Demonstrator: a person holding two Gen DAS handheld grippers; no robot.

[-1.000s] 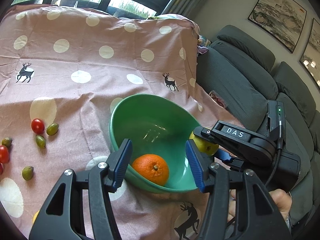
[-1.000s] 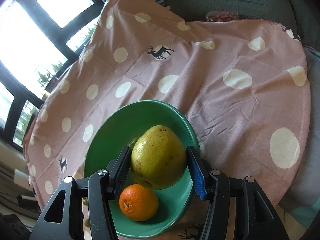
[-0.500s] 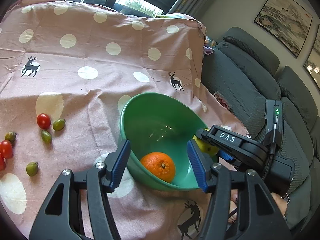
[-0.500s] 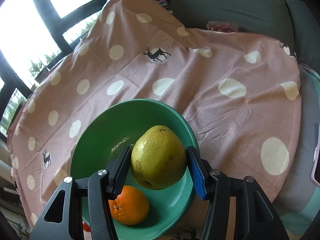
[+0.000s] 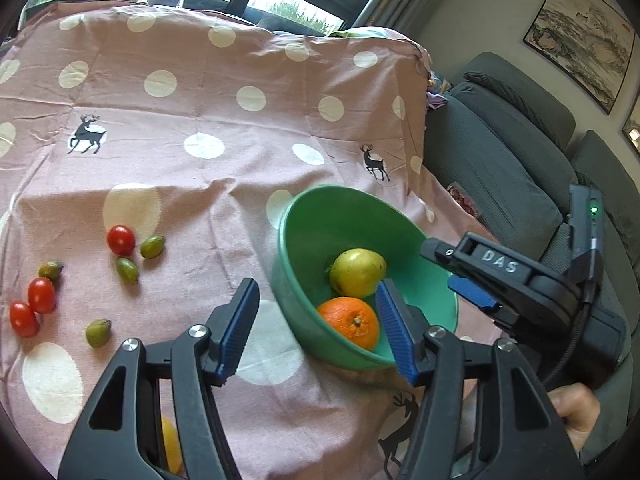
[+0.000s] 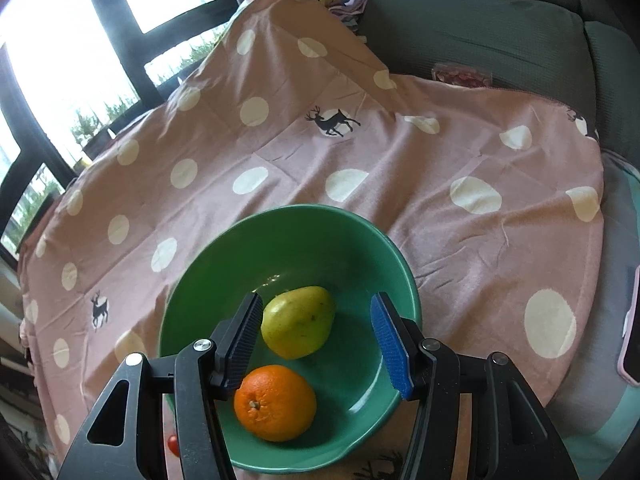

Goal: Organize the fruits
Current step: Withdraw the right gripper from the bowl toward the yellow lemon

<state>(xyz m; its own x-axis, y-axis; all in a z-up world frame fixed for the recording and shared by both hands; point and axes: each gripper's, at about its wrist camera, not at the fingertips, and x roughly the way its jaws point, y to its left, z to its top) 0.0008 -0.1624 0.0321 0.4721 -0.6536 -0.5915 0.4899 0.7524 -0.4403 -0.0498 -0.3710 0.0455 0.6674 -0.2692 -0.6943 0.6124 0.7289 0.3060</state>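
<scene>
A green bowl [image 5: 316,216] [image 6: 288,224] stands on a pink polka-dot cloth. A yellow-green pear [image 5: 357,272] [image 6: 298,322] and an orange [image 5: 350,322] [image 6: 275,402] lie inside it. My right gripper [image 6: 316,340] is open just above the bowl, with the pear lying loose between and below its fingers; it also shows in the left wrist view [image 5: 468,280]. My left gripper [image 5: 316,332] is open and empty at the bowl's near left rim. Red cherry tomatoes [image 5: 121,240] and small green fruits [image 5: 152,247] lie on the cloth to the left.
A yellow fruit [image 5: 170,444] shows partly under my left gripper. A grey sofa [image 5: 500,152] runs along the right of the table. A phone [image 6: 632,332] lies on the sofa at the right edge. Windows stand behind the table.
My right gripper has opened and let go of the pear, which now lies in the bowl beside the orange. My left gripper has shifted left and back from the bowl.
</scene>
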